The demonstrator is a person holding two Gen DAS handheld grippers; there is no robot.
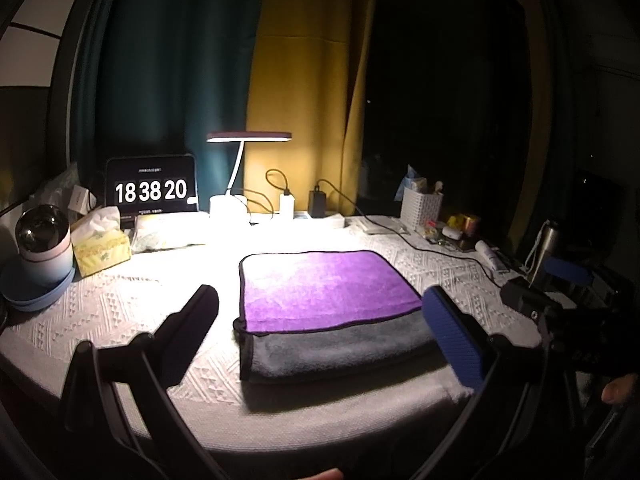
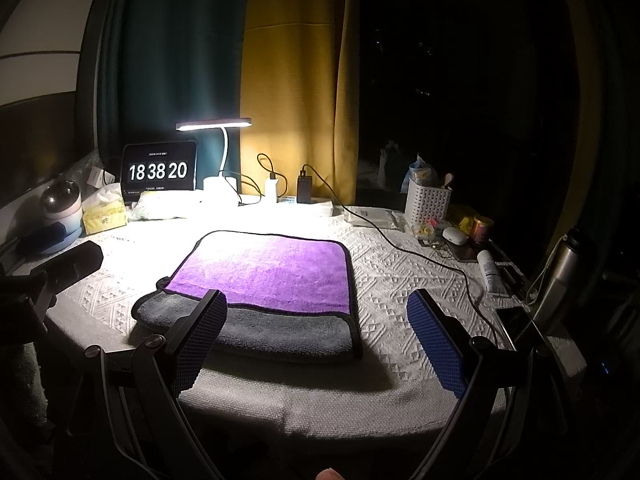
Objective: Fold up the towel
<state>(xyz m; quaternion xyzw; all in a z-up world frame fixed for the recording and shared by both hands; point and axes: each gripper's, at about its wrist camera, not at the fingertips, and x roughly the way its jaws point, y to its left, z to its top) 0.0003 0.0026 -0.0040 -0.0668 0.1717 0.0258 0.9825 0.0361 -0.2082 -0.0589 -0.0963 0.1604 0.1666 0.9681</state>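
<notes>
A towel (image 1: 320,292), purple on top with a grey layer showing along its near edge, lies folded flat on the white textured tablecloth (image 1: 132,304). It also shows in the right wrist view (image 2: 272,272). My left gripper (image 1: 320,320) is open and empty, held above the towel's near edge. My right gripper (image 2: 316,324) is open and empty, held above the towel's near right part. The right gripper shows at the right in the left wrist view (image 1: 560,292). The left gripper's finger shows at the left in the right wrist view (image 2: 76,260).
A lit desk lamp (image 1: 248,138), a clock display (image 1: 151,190), a tissue box (image 1: 102,246) and a cup (image 1: 44,244) stand at the back left. Chargers and a black cable (image 1: 420,240), a white basket (image 1: 422,206) and small items lie at the right. The table's front edge is near.
</notes>
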